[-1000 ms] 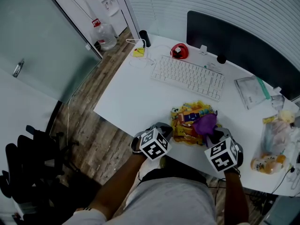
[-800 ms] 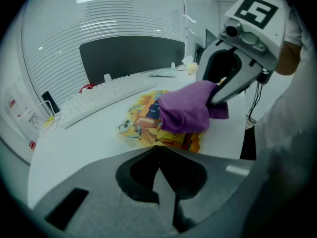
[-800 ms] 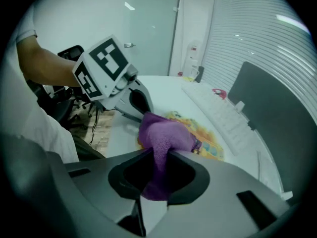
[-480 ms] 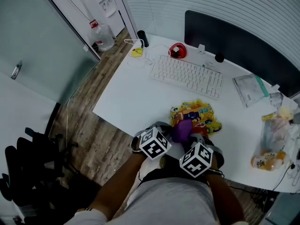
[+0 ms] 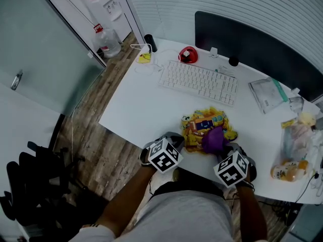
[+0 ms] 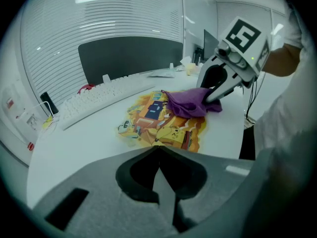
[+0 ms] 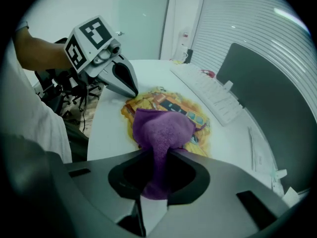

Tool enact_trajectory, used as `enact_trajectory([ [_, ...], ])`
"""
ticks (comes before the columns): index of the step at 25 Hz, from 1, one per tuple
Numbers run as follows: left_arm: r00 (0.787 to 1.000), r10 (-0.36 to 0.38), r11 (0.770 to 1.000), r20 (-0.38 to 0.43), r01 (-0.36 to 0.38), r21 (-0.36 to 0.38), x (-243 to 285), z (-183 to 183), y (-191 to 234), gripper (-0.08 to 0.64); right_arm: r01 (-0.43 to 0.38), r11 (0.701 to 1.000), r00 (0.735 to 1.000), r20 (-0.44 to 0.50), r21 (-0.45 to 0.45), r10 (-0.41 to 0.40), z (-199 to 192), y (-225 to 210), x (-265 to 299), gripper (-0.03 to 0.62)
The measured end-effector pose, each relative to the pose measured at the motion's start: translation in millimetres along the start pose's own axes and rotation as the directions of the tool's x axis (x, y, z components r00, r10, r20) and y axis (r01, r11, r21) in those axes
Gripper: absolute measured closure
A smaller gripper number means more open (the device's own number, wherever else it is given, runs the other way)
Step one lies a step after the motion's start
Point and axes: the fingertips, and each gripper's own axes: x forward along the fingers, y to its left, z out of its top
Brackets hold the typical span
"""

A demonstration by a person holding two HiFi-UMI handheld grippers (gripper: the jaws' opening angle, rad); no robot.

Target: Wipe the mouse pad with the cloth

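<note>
A yellow cartoon-printed mouse pad (image 5: 202,127) lies near the desk's front edge, also seen in the left gripper view (image 6: 161,123) and the right gripper view (image 7: 173,110). A purple cloth (image 5: 215,140) rests on the pad's near right part. My right gripper (image 5: 224,153) is shut on the cloth (image 7: 161,133), which bunches out in front of its jaws. My left gripper (image 5: 176,144) sits at the pad's near left edge, shut with nothing in it (image 6: 157,150). From the left gripper view, the cloth (image 6: 190,102) hangs from the right gripper's tips.
A white keyboard (image 5: 198,82) lies behind the pad, with a red object (image 5: 187,54) and a dark monitor (image 5: 252,44) further back. A plastic bag (image 5: 267,96) and wrapped food (image 5: 292,150) sit at the right. The desk's front edge (image 5: 126,132) runs just left of my grippers.
My right gripper swept left across the pad with the cloth, then came back to the right. The left gripper stayed put.
</note>
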Motion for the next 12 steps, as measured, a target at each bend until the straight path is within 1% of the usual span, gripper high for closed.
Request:
enact_trajectory([
  [7, 1.000, -0.002, 1.000, -0.007, 0.002, 0.000, -0.5, -0.6, 0.6, 0.543, 0.058, 0.994, 0.998, -0.024, 0.091, -0.056, -29.7, -32.2, -8.8, 0.523],
  [12, 1.000, -0.005, 1.000, -0.009, 0.005, -0.010, 0.6, 0.5, 0.7, 0.543, 0.071, 0.990, 0.997, -0.017, 0.119, -0.070, -36.8, -42.9, -14.6, 0.523],
])
